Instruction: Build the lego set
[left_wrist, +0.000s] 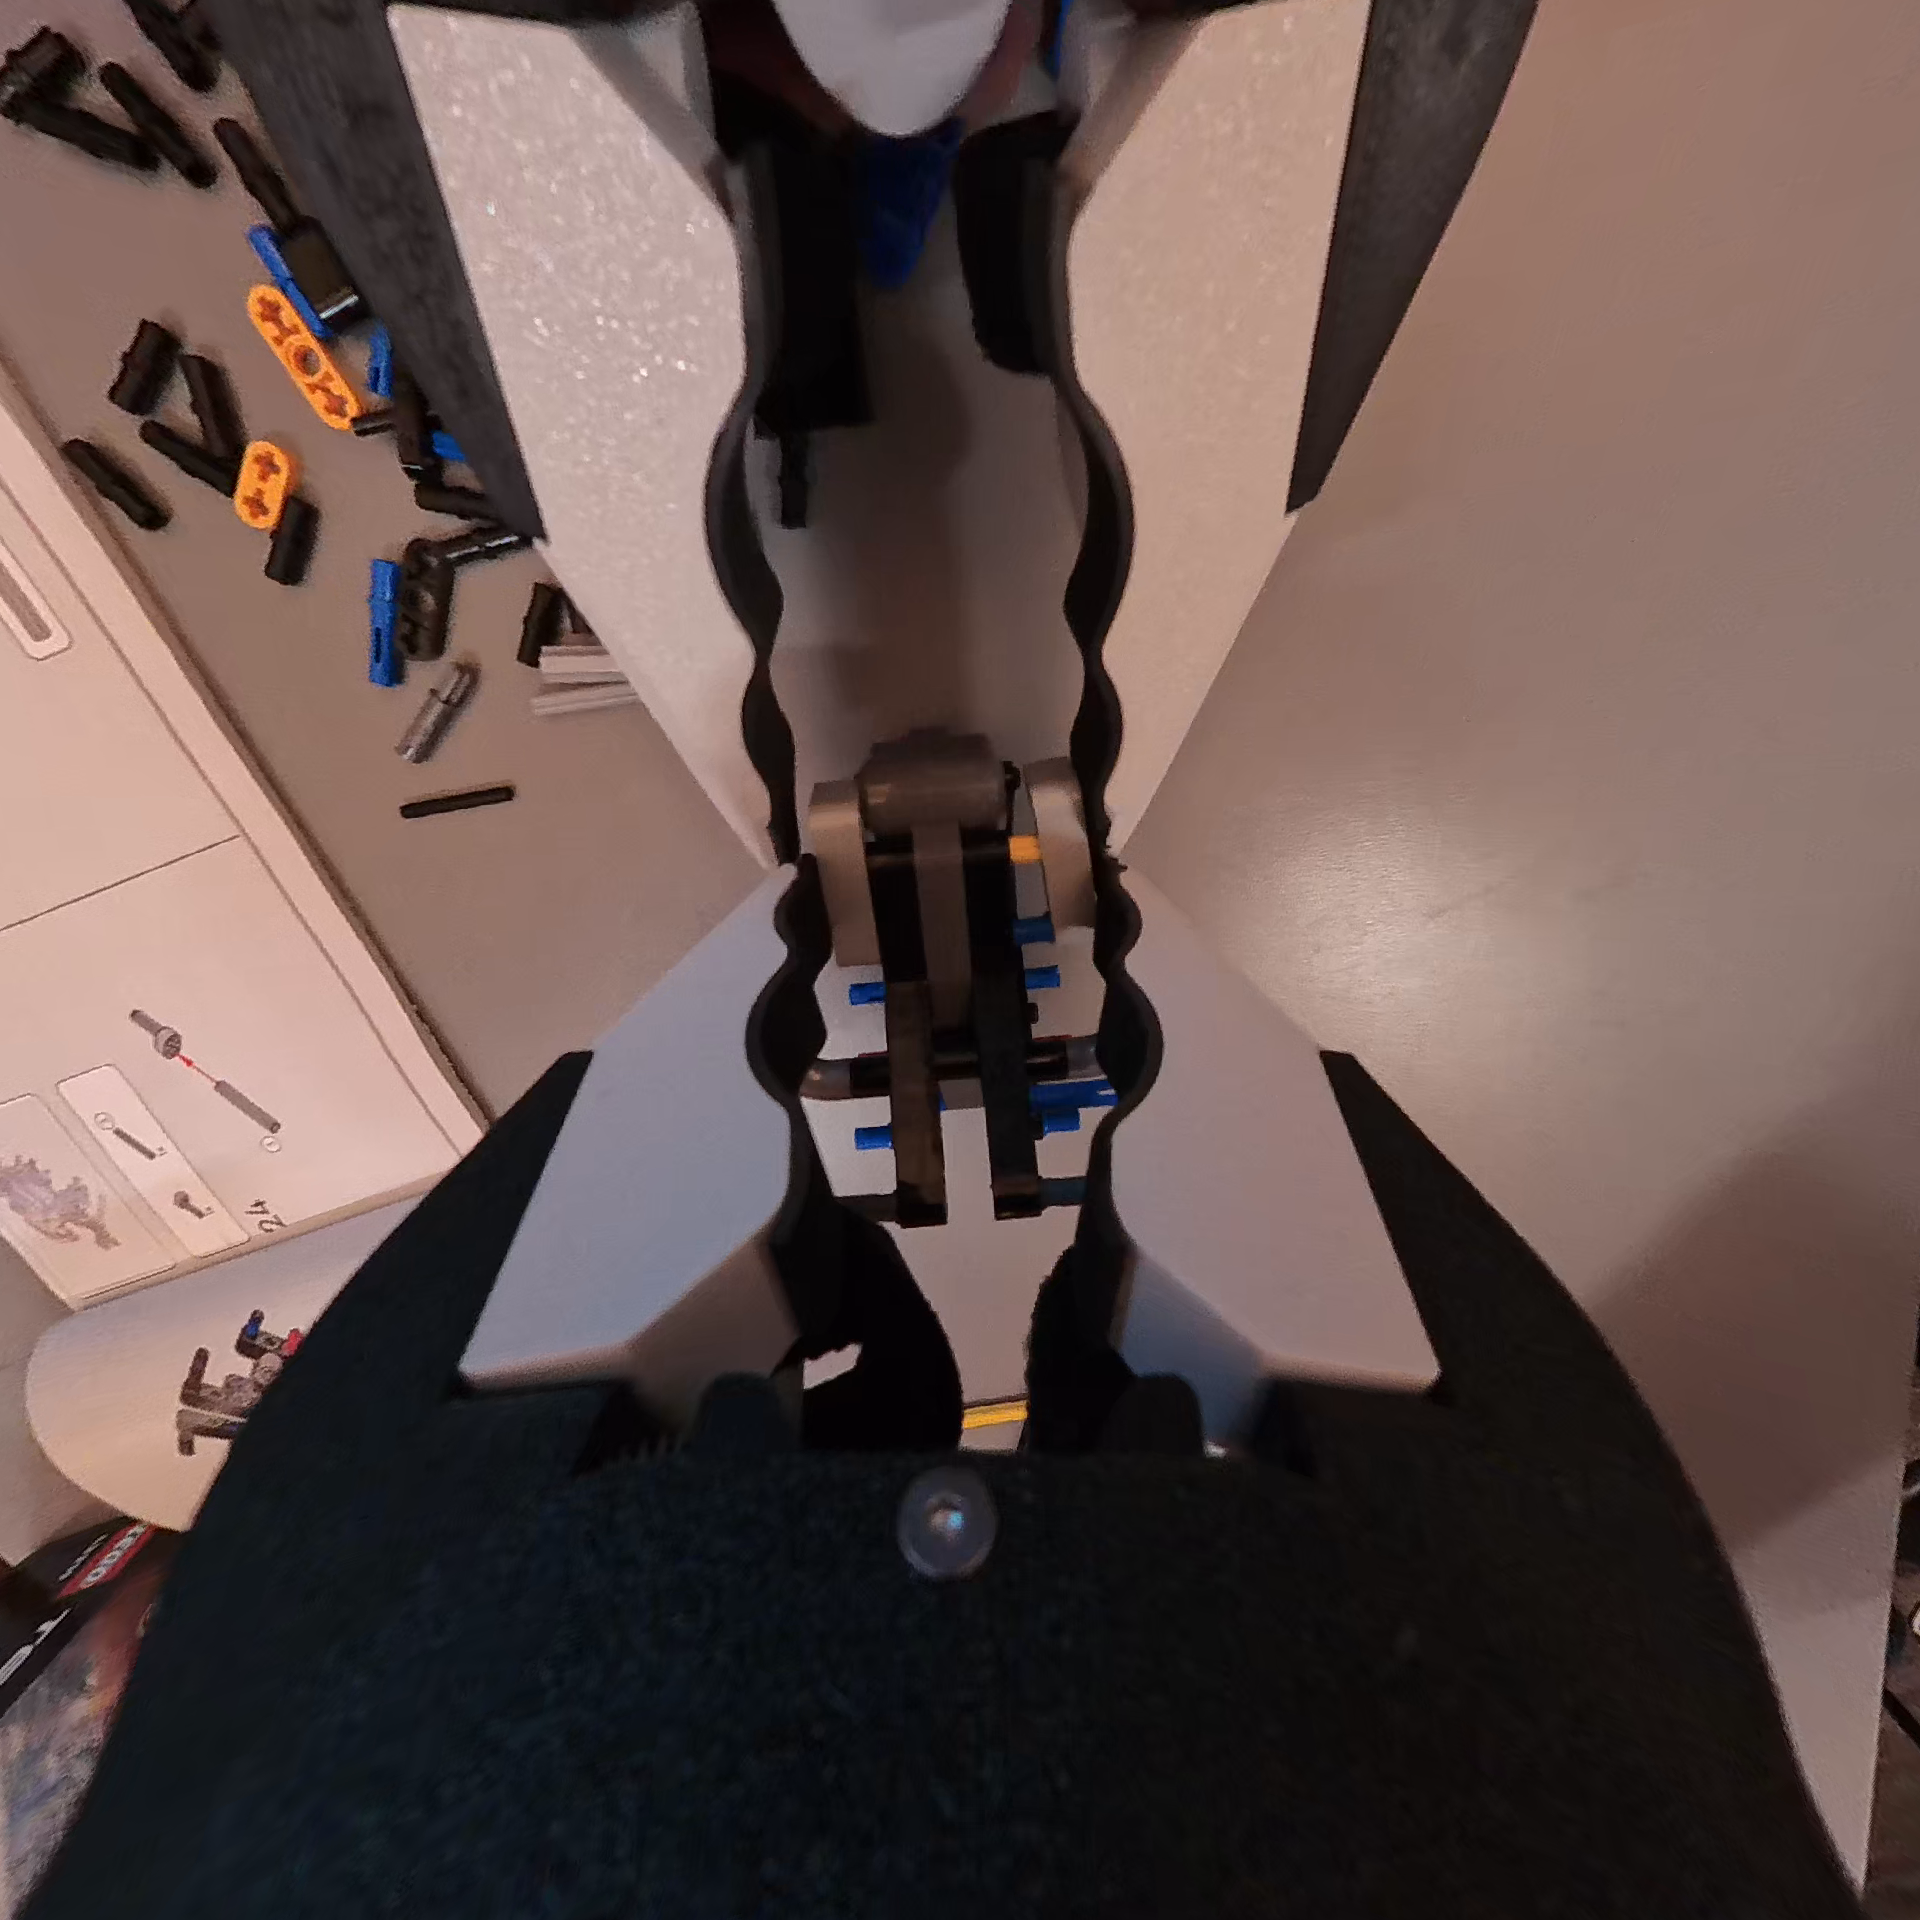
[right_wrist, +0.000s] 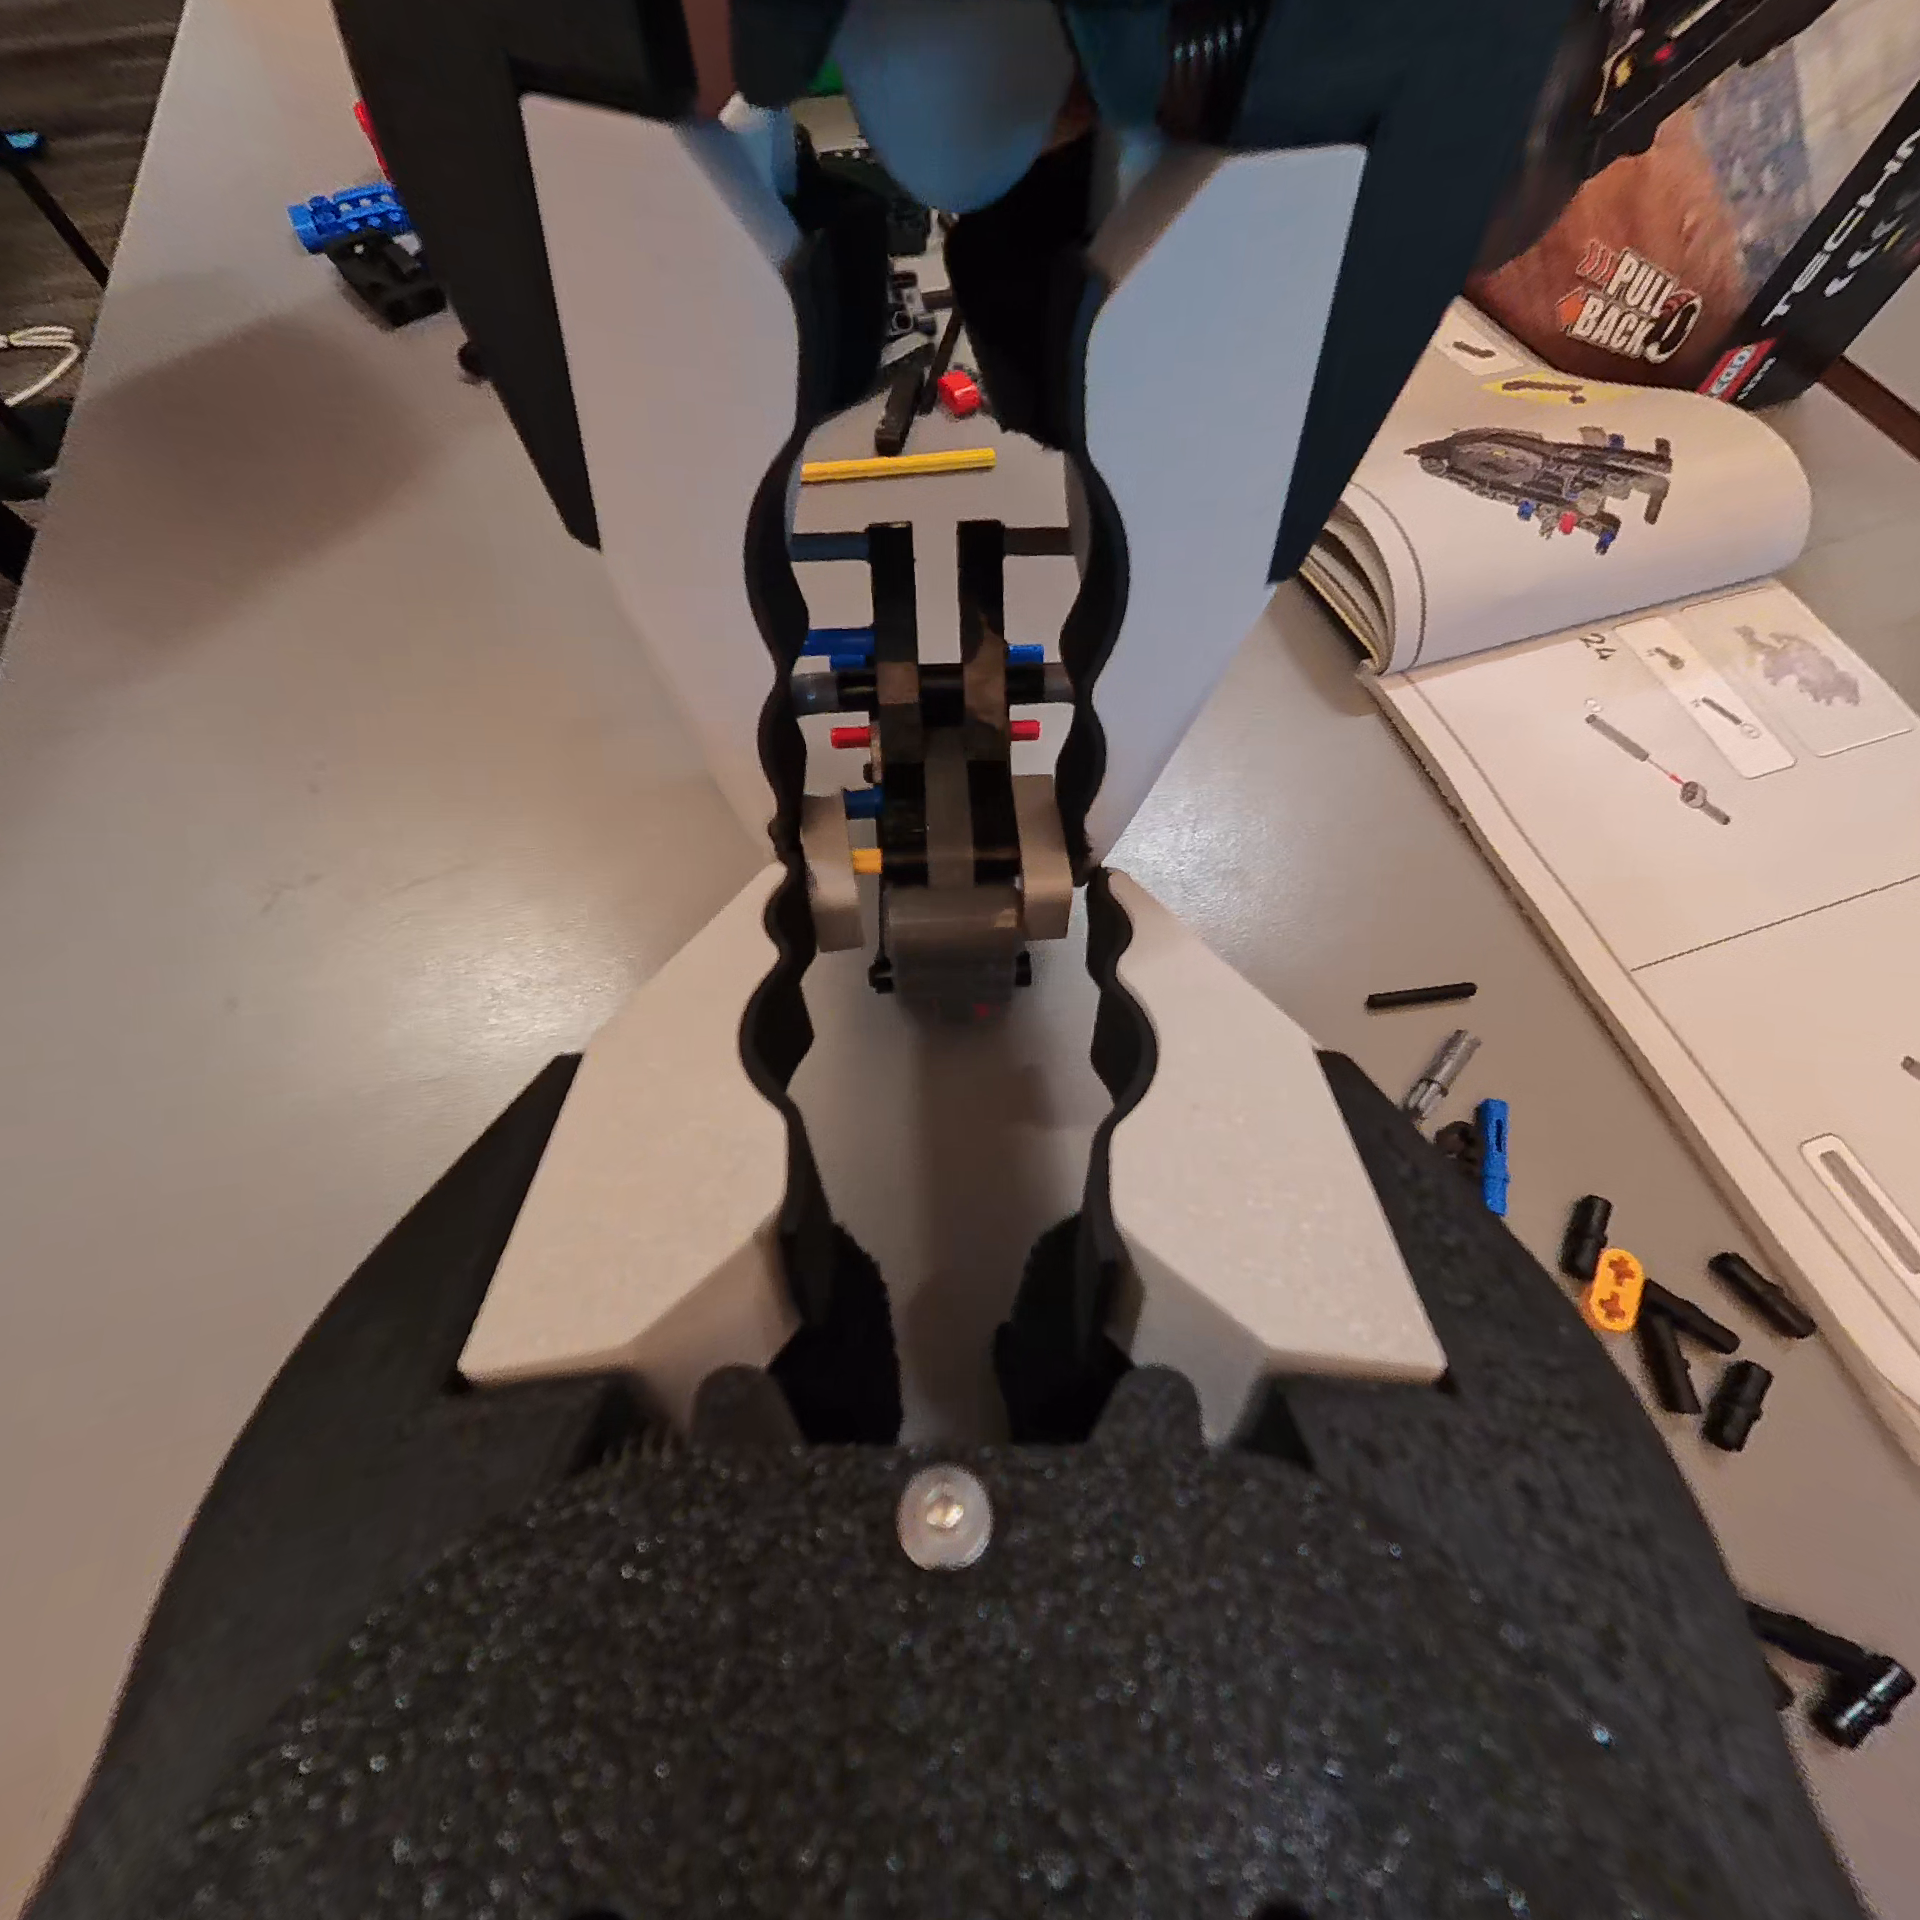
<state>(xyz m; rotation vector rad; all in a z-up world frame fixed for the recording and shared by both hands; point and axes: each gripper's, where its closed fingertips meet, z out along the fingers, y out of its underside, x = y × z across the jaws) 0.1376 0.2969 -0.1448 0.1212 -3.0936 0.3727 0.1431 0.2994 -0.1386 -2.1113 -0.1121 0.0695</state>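
A small lego assembly (left_wrist: 940, 997) of black beams, grey panels, a dark grey block and blue, red and yellow pins is held above the white table (right_wrist: 312, 831). My left gripper (left_wrist: 945, 873) is shut on its black beam end, pads against the pin ends. My right gripper (right_wrist: 940, 878) faces it tip to tip, its fingertips closed on the grey panel end of the assembly (right_wrist: 940, 727). The right gripper's fingers (left_wrist: 582, 416) fill the top of the left wrist view.
Loose black pins, orange beams (left_wrist: 301, 353) and blue pins lie beside the open instruction booklet (right_wrist: 1662, 779). A yellow axle (right_wrist: 899, 464) and a red piece (right_wrist: 958, 393) lie beyond the assembly. A blue and black sub-assembly (right_wrist: 358, 239) sits far left; the set box (right_wrist: 1714, 208) far right. My left and right fingertips are right by each other.
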